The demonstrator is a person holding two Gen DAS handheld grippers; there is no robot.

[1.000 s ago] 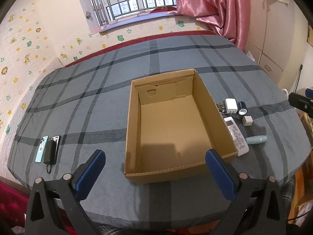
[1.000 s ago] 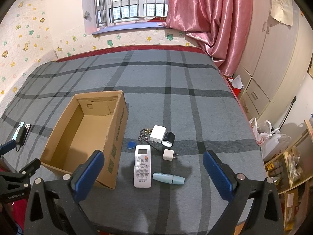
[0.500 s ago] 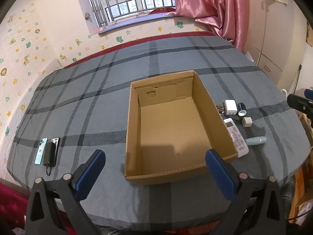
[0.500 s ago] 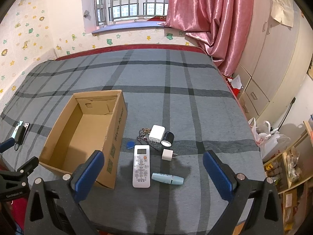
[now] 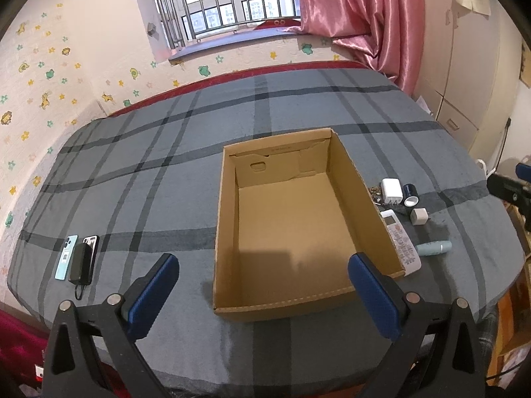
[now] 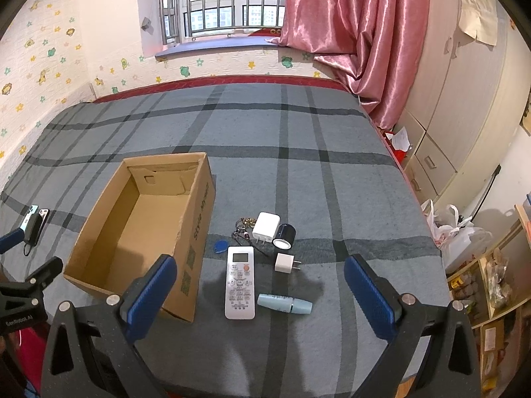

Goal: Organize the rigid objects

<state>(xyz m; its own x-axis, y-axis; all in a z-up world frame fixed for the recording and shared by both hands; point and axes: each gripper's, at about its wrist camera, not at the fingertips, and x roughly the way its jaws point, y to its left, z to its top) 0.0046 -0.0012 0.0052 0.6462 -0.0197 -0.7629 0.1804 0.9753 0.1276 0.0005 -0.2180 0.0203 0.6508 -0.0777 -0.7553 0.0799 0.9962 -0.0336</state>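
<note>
An open, empty cardboard box (image 5: 298,232) (image 6: 132,219) lies on the plaid bed cover. Right of it sit a white remote (image 6: 240,286) (image 5: 401,245), a pale blue tube (image 6: 284,303) (image 5: 433,248), a small white plug cube (image 6: 284,262) (image 5: 418,216), a larger white charger (image 6: 266,225) (image 5: 391,189), a black roll (image 6: 284,234) (image 5: 411,195), a key bunch (image 6: 244,229) and a blue tag (image 6: 219,247). My left gripper (image 5: 262,290) hangs open before the box's near wall. My right gripper (image 6: 260,293) hangs open above the remote and tube, holding nothing.
Left of the box lie a light blue phone (image 5: 65,257), a black power bank (image 5: 80,263) and a second phone (image 5: 91,242). The bed (image 6: 298,172) ends near a wardrobe (image 6: 458,99), pink curtain (image 6: 335,26) and white bags (image 6: 454,229) at the right.
Both views have shifted slightly: the box and the small items sit a little lower and nearer in frame. Nothing on the bed moved, and both grippers stay open.
</note>
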